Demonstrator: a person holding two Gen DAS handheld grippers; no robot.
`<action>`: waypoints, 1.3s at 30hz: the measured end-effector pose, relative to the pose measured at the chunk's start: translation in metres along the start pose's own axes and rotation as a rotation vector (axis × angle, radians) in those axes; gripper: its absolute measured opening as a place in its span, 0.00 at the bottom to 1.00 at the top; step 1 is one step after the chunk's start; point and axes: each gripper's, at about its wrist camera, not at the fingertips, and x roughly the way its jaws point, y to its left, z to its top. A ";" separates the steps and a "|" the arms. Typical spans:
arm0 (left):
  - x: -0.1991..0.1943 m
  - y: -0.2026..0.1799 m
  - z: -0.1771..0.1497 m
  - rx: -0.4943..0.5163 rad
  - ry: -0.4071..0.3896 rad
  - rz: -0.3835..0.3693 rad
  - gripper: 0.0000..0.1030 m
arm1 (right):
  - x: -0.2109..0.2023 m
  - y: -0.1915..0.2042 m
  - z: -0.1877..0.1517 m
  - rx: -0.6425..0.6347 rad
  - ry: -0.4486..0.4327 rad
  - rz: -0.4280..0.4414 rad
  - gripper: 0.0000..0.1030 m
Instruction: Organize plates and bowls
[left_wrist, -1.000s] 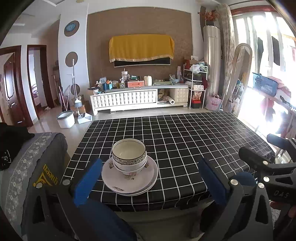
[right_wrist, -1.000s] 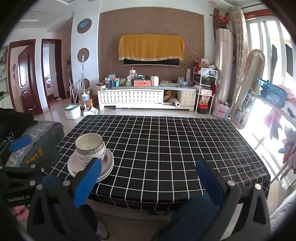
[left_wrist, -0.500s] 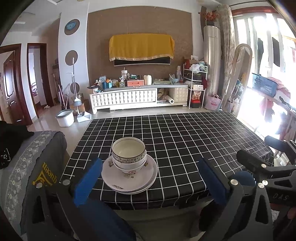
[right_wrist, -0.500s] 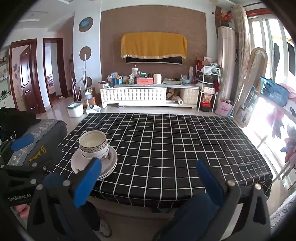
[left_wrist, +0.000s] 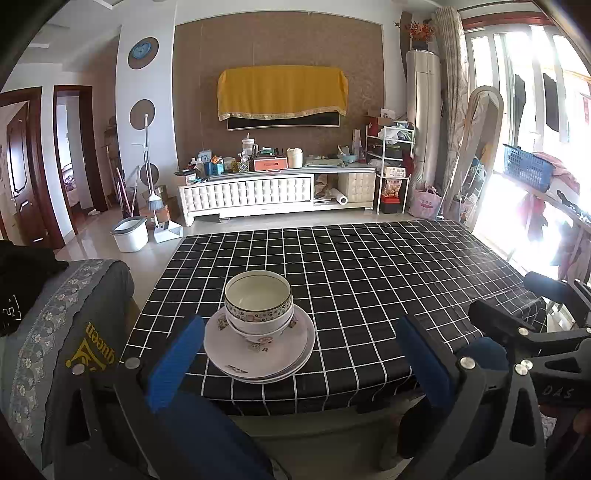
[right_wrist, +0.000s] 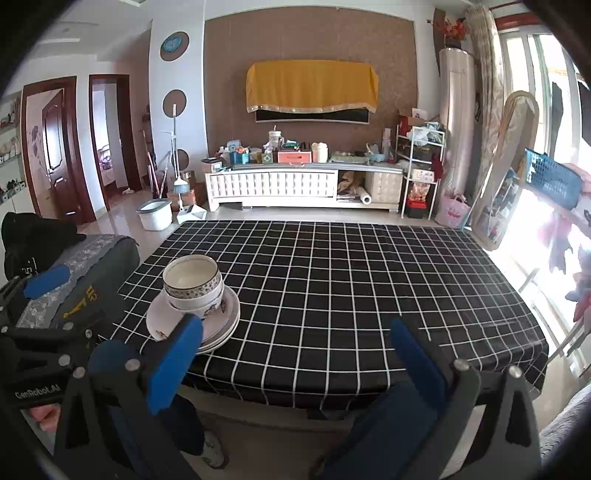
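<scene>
Bowls (left_wrist: 258, 306) beyond left hand-held gripper (left_wrist: 299, 360)

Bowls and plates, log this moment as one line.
bowls stacked on plates | left tool open | right tool open | both off table

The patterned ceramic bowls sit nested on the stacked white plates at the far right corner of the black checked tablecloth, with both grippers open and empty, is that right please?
Not quite: the nested patterned ceramic bowls and stacked white plates sit near the front left edge of the black checked tablecloth, as the left wrist view shows. The left gripper and right gripper are indeed open and empty.
</scene>
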 end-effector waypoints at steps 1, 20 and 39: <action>-0.001 0.000 0.000 0.001 0.000 0.000 0.99 | 0.000 0.000 0.000 -0.001 0.003 -0.002 1.00; 0.000 0.006 -0.001 -0.022 0.018 -0.021 0.99 | -0.002 0.000 -0.001 -0.006 -0.004 -0.025 1.00; -0.001 -0.001 -0.005 -0.025 0.021 -0.036 0.99 | -0.005 -0.001 -0.002 -0.007 -0.012 -0.039 1.00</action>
